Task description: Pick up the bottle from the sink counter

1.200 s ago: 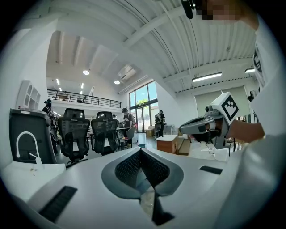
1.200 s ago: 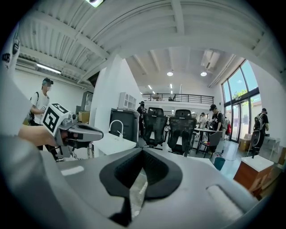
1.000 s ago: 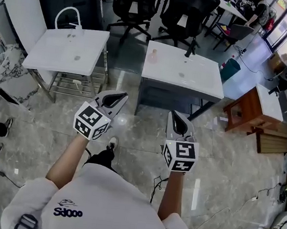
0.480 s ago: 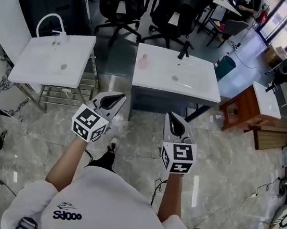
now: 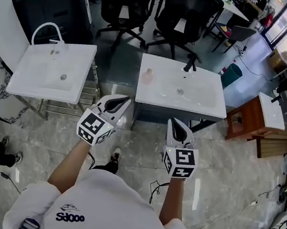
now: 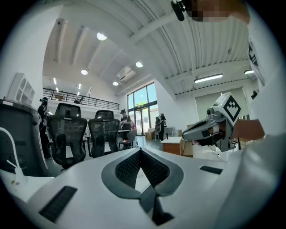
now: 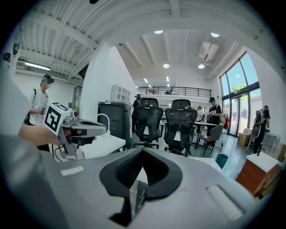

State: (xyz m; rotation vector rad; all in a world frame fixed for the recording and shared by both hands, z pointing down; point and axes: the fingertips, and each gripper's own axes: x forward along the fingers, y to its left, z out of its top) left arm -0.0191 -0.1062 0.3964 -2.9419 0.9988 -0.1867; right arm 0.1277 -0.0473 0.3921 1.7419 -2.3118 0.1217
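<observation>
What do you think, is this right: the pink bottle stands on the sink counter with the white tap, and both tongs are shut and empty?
One detail is wrong. The head view shows the pink bottle on the sink counter with the black tap, near its far left corner. The rest holds: the left gripper and the right gripper have their tongs shut and empty.

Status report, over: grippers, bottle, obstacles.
Left hand-held gripper, right hand-held gripper: both shut, empty. Bottle on sink counter, untouched. Faucet at far edge, clear of it.
</observation>
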